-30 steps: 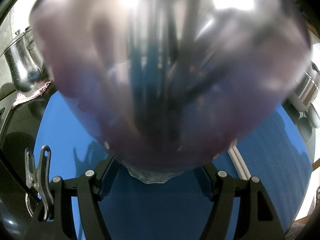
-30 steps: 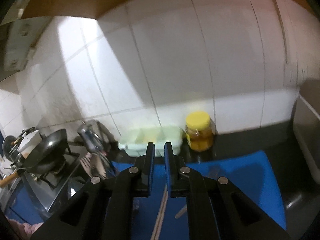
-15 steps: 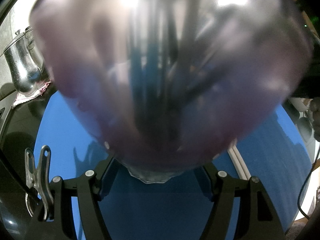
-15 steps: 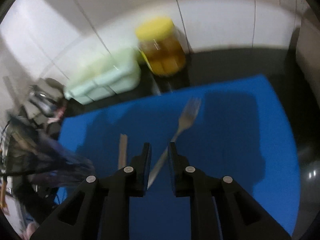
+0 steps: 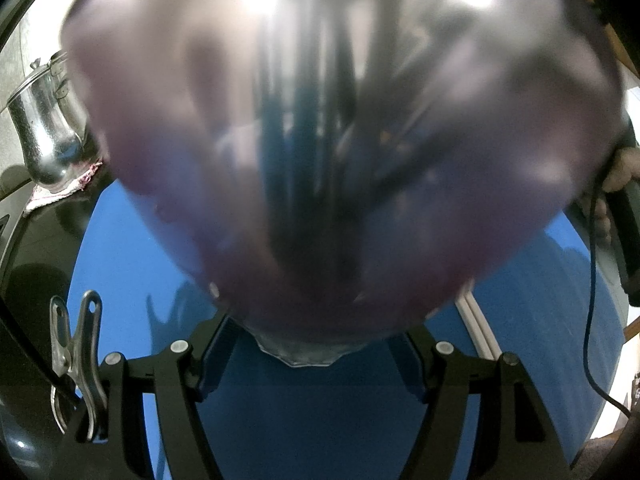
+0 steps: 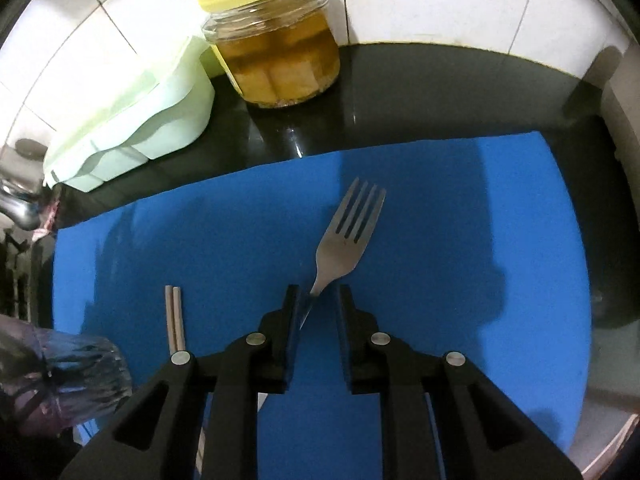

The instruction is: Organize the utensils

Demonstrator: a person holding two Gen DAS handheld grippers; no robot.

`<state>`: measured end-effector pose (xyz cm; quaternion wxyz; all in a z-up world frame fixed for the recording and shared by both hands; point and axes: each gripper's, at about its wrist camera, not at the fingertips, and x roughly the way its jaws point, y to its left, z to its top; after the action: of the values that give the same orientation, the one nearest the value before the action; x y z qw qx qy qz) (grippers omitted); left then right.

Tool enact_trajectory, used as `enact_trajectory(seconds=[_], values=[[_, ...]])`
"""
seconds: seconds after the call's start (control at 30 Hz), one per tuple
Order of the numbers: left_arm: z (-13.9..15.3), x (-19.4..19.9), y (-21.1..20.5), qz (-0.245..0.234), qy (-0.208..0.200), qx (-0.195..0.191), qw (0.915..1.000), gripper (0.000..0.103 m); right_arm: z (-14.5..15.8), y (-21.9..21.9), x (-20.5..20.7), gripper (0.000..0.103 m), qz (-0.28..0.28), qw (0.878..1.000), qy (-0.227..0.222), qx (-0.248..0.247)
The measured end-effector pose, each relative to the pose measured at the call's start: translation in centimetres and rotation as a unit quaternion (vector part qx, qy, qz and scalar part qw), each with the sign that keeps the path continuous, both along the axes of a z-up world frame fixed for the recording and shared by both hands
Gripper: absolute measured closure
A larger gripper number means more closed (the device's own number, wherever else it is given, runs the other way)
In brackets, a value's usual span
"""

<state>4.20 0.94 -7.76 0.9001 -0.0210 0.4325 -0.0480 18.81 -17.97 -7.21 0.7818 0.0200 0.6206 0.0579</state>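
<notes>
Left gripper (image 5: 320,364) clamped on a purple-tinted glass (image 5: 320,160) holding dark utensils, above the blue mat (image 5: 120,264). Right gripper (image 6: 318,308) narrow, jaws astride the fork (image 6: 344,240) handle, pads not pressing. Fork lies on mat centre; 2 chopsticks (image 6: 174,316) left of it; jar (image 6: 276,48) beyond mat.

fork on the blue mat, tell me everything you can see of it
The fork is plain silvery metal, matte, with four tines and a narrow neck. It lies flat on the blue mat, tines pointing up and to the right in the right wrist view, toward the black counter. Its handle runs down and left between the pads of the right gripper, which straddle it with gaps on both sides, so it isn't clamped. The handle's far end is hidden under the gripper.
</notes>
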Motion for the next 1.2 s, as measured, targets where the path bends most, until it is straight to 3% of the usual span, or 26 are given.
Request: enact_trajectory(seconds=[0.4, 0.47, 0.57, 0.83, 0.97, 1.1, 1.13, 1.2], values=[[0.0, 0.0, -0.1, 0.0, 0.0, 0.0, 1.0, 0.029, 0.0, 2.4, 2.0, 0.09, 0.034, 0.998, 0.014, -0.051], [0.0, 0.0, 0.1, 0.0, 0.0, 0.0, 1.0, 0.029, 0.1, 1.8, 1.8, 0.096, 0.02, 0.999, 0.017, -0.032], [0.0, 0.0, 0.1, 0.0, 0.0, 0.0, 1.0, 0.029, 0.3, 0.7, 1.2, 0.097, 0.006, 1.0, 0.012, 0.01], [0.0, 0.0, 0.1, 0.0, 0.0, 0.0, 1.0, 0.029, 2.9, -2.1, -2.8, 0.102, -0.013, 0.993, -0.049, 0.107], [0.0, 0.0, 0.1, 0.0, 0.0, 0.001, 1.0, 0.029, 4.8, -2.4, -5.3, 0.102, 0.0, 0.989, -0.085, 0.117], [0.1, 0.0, -0.2, 0.0, 0.0, 0.002, 1.0, 0.029, 4.4, -2.2, -4.9, 0.101, 0.021, 0.991, -0.081, 0.103], [0.1, 0.0, -0.2, 0.001, 0.0, 0.002, 1.0, 0.029, 4.0, -2.0, -4.6, 0.1, 0.025, 0.991, -0.081, 0.102], [0.1, 0.0, -0.3, 0.001, 0.0, 0.002, 1.0, 0.029, 3.0, -1.6, -3.8, 0.086, 0.034, 0.992, -0.081, 0.094]])
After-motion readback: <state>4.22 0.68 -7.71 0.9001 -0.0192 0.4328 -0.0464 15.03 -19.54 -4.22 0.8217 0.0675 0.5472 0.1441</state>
